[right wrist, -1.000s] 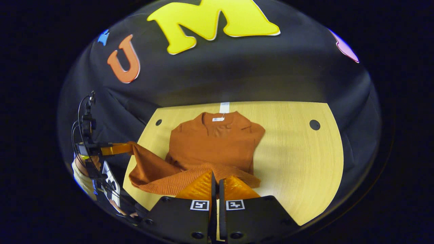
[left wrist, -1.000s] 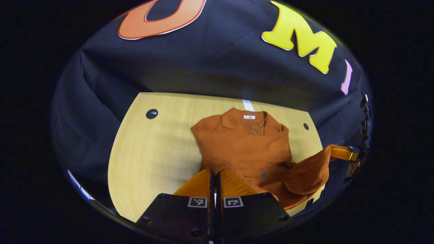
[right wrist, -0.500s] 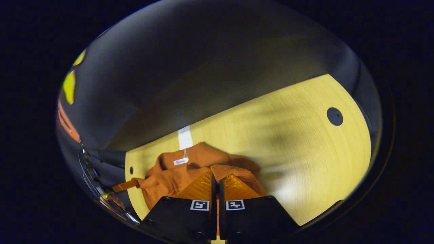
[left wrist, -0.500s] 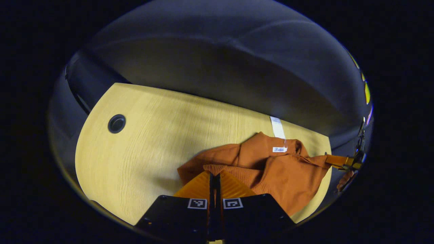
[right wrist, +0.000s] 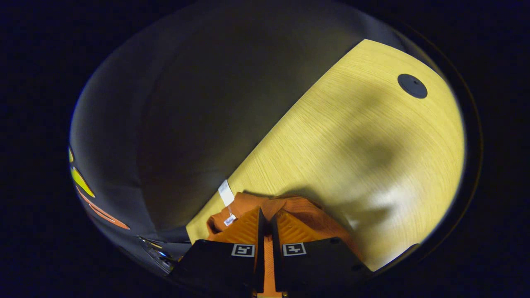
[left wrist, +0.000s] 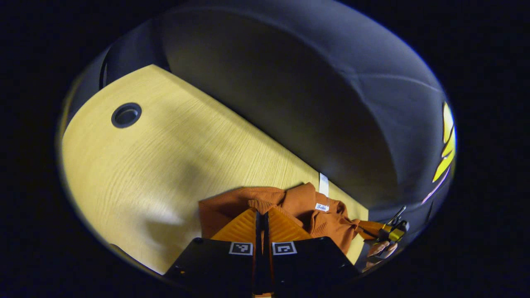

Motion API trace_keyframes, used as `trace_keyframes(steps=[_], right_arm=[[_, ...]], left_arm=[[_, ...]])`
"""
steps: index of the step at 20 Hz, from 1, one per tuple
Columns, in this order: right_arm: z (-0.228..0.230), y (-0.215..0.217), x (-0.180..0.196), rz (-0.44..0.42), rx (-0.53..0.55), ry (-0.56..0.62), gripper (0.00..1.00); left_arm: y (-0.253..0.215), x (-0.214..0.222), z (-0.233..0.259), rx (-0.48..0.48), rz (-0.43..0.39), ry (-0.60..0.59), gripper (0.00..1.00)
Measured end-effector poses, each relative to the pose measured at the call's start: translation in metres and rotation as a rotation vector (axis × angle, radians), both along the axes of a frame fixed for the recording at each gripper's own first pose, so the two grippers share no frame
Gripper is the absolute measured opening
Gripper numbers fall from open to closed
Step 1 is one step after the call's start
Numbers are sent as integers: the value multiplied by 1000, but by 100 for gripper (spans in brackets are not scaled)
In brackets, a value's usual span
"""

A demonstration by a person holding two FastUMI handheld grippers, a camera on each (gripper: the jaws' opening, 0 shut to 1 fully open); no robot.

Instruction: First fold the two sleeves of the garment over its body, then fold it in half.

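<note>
The garment was a ribbed knit cloth, matt and soft-looking. The table was a pale wood with fine grain, smooth and slightly shiny. The booth wall was matt cloth.

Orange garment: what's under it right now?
The wooden table lies under the orange garment; a white tape strip pokes out by the collar. Both grippers, left gripper and right gripper, pinch its hem. Lower layers are covered.

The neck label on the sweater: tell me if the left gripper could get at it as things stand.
Probably not yet: the left gripper is shut on the sweater hem. The neck label itself lies uncovered just beyond it.
</note>
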State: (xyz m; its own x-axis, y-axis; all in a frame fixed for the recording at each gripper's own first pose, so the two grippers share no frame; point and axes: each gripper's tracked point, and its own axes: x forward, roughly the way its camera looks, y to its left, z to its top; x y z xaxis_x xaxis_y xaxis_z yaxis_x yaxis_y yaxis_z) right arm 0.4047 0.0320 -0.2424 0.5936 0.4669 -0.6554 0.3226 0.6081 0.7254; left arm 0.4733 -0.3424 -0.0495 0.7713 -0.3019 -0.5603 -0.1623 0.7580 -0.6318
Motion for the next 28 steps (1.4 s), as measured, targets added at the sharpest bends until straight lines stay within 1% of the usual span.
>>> trace_keyframes(steps=[2, 4, 6, 8, 9, 10, 11, 13, 14, 15, 16, 18, 19, 20, 21, 22, 23, 24, 25, 26, 27, 28], right_arm=[[1, -3, 0, 0, -13, -3, 10], [6, -1, 3, -17, 13, -11, 10], [10, 5, 6, -35, 59, -12, 12], [17, 8, 10, -73, 122, -31, 12], [23, 7, 14, -101, 163, -46, 14], [24, 8, 20, -126, 189, -47, 25], [25, 6, 19, -145, 193, -42, 29], [32, 5, 25, -155, 196, -61, 30], [42, 8, 31, -151, 200, -92, 34], [51, 11, 37, -145, 191, -123, 39], [64, 16, 37, -129, 180, -161, 39], [82, 27, 32, -61, 129, -218, 54], [88, 31, 28, -22, 76, -238, 60], [92, 43, 20, 13, 20, -255, 76], [101, 50, 13, 40, -14, -286, 80], [114, 54, 6, 67, -44, -316, 81], [127, 52, -8, 99, -97, -339, 88], [140, 49, -21, 126, -156, -369, 88], [151, 49, -33, 150, -226, -406, 88], [160, 46, -48, 176, -296, -447, 100], [172, 41, -64, 196, -367, -491, 99], [188, 31, -80, 195, -433, -531, 98]], left_arm=[[-7, 1, 11, -118, 28, -22, 3], [-8, 0, 5, -170, 54, -14, 4], [-11, 1, 8, -233, 81, -24, 4], [-19, 9, 24, -357, 109, -74, 5], [-21, 12, 29, -412, 120, -99, 5], [-19, 13, 29, -457, 139, -94, 9], [-22, 11, 30, -524, 152, -85, 12], [-20, 10, 38, -674, 201, -99, 20], [-11, 13, 48, -717, 237, -127, 26], [-1, 15, 51, -715, 268, -156, 31], [8, 14, 46, -677, 288, -168, 37], [24, 7, 55, -609, 299, -199, 45], [30, 1, 64, -545, 289, -225, 47], [31, -8, 76, -438, 271, -259, 52], [31, -18, 88, -330, 247, -287, 46], [29, -30, 101, -231, 228, -316, 61], [33, -43, 113, -140, 215, -338, 77], [36, -58, 127, -64, 198, -362, 98], [37, -69, 141, 10, 188, -380, 98], [38, -84, 153, 90, 186, -393, 98], [39, -98, 164, 164, 189, -413, 99], [41, -115, 177, 226, 190, -436, 99]])
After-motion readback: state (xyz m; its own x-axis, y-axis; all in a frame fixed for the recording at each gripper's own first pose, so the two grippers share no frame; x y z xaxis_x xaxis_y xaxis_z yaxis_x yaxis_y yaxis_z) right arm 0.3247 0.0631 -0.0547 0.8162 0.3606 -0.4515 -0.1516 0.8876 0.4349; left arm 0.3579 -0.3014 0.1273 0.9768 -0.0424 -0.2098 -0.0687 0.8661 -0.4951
